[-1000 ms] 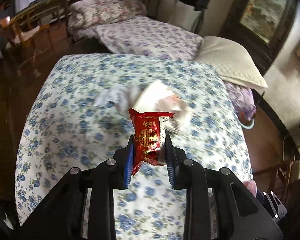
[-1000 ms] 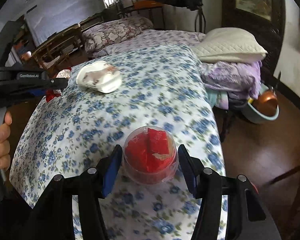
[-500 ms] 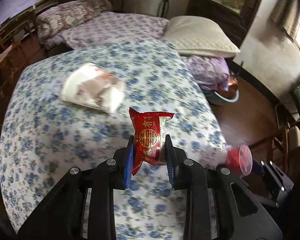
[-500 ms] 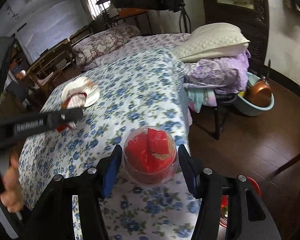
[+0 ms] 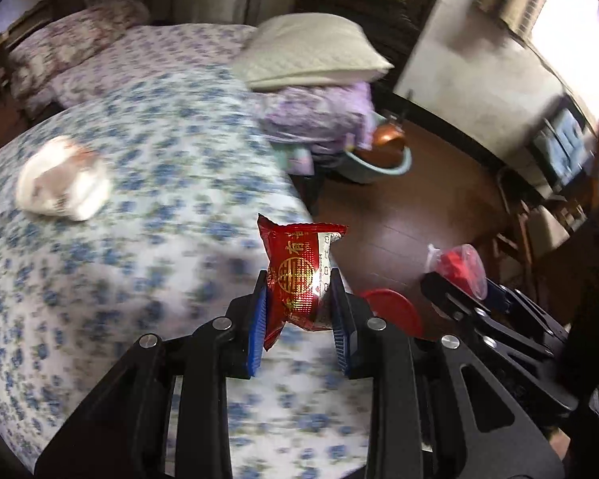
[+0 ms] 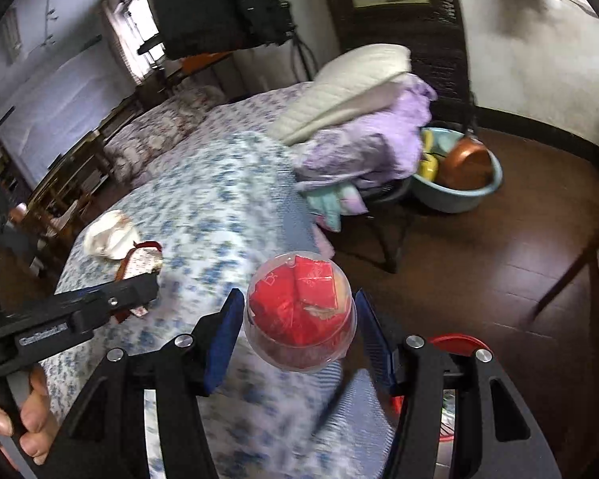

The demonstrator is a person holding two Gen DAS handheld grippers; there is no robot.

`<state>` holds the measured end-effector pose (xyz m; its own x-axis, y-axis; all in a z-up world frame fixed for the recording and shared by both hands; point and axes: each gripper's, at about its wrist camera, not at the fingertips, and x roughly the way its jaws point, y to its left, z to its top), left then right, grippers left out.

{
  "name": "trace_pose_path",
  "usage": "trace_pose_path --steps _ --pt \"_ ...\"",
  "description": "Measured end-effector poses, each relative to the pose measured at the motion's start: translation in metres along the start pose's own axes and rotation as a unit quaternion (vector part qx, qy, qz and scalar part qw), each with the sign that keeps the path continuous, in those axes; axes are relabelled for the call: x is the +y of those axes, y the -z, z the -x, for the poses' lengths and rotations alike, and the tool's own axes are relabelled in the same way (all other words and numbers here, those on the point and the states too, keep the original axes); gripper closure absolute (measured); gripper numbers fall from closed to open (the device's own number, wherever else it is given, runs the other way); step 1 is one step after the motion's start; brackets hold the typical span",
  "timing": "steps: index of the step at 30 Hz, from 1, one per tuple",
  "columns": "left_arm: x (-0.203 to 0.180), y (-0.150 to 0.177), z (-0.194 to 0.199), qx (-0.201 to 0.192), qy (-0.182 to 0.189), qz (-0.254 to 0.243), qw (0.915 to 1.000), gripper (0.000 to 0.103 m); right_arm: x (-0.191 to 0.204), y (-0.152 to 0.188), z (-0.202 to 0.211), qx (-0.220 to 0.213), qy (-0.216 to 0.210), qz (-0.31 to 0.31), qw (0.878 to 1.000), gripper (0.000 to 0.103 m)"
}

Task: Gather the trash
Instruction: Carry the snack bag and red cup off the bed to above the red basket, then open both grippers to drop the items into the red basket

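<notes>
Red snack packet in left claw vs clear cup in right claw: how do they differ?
The red snack packet is flat, opaque foil with gold print; the clear cup is round, see-through plastic stuffed with red wrappers. The left claw pinches the packet narrowly; the right claw spans the cup much wider. Both are held off the table.

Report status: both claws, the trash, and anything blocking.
Left claw shut on red snack wrapper. Right claw gripping clear cup stuffed with red wrappers. White crumpled wrapper on floral tablecloth. Red bin below, nothing blocking.
</notes>
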<state>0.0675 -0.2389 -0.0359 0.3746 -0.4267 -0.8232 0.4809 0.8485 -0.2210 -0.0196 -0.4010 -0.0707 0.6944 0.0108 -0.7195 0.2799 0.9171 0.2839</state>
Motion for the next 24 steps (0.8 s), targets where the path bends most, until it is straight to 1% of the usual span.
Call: trace_pose_path --steps 2,5,8,9,11,12,16,21,24 --pt "-0.023 0.001 -0.005 0.004 0.011 -0.018 0.9998 0.073 -0.018 0.006 -0.001 0.003 0.017 -0.011 1.0 0.046" --pt "-0.053 0.005 -0.014 0.012 0.034 -0.039 0.9986 0.073 -0.058 0.019 -0.004 0.015 0.041 -0.045 0.998 0.046" --pt "-0.089 0.012 -0.027 0.029 0.057 -0.072 0.9954 0.073 -0.098 0.035 -0.013 0.035 0.063 -0.071 0.995 0.046" --pt "-0.105 0.017 -0.035 0.041 0.068 -0.085 0.9931 0.073 -0.113 0.044 -0.02 0.048 0.07 -0.084 0.993 0.046" --pt "-0.123 0.024 -0.047 0.059 0.079 -0.1 0.9901 0.073 -0.13 0.056 -0.031 0.068 0.073 -0.1 0.99 0.046" --pt "-0.135 0.03 -0.058 0.074 0.085 -0.108 0.9877 0.073 -0.14 0.063 -0.037 0.078 0.072 -0.111 0.988 0.046" --pt "-0.16 0.044 -0.088 0.116 0.098 -0.118 0.9814 0.073 -0.17 0.083 -0.056 0.103 0.063 -0.158 0.98 0.046" --pt "-0.172 0.052 -0.123 0.154 0.093 -0.12 0.9762 0.073 -0.187 0.095 -0.069 0.115 0.083 -0.164 0.976 0.046" --pt "-0.174 0.055 -0.136 0.165 0.086 -0.122 0.9749 0.073 -0.193 0.102 -0.079 0.124 0.092 -0.159 0.975 0.046"
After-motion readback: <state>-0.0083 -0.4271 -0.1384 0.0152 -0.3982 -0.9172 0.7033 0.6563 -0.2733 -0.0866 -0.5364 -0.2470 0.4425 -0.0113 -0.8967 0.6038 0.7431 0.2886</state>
